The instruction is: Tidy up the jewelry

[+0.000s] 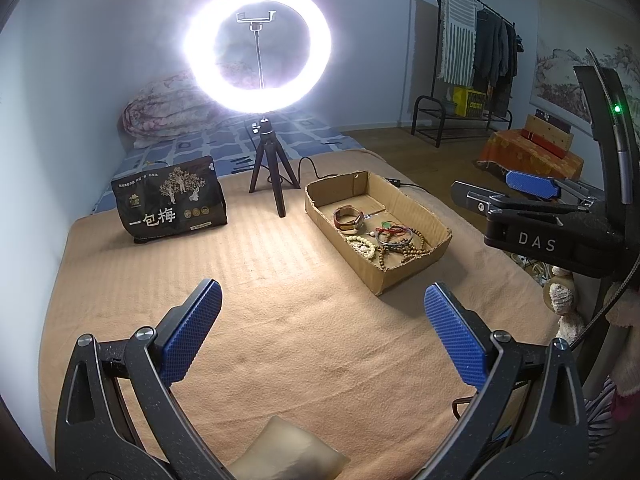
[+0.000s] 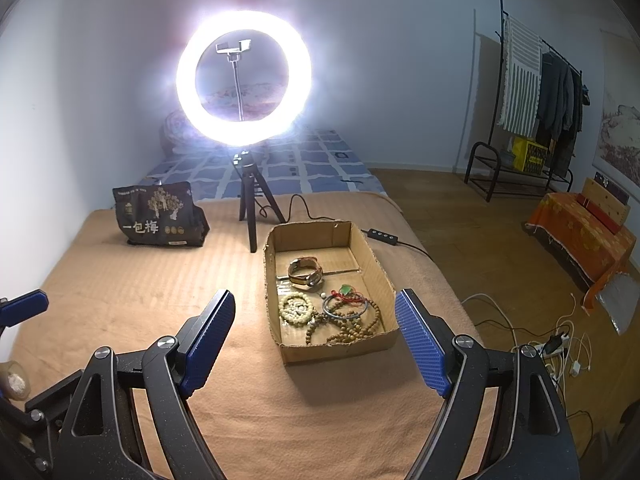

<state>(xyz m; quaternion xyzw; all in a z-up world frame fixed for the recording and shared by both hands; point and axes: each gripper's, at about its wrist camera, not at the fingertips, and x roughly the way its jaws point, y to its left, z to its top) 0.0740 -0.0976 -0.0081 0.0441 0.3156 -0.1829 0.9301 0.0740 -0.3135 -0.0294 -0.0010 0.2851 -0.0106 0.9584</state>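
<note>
Since the cardboard box (image 2: 276, 280) of jewelry (image 2: 332, 312) sits dead ahead of my right claw (image 2: 316, 340) on the bed, long axis running away from it, that side is nearer; left claw (image 1: 320, 336) sees it off right. Both claws open, empty.

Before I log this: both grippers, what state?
Left gripper: open, holding nothing.
Right gripper: open, holding nothing.
</note>
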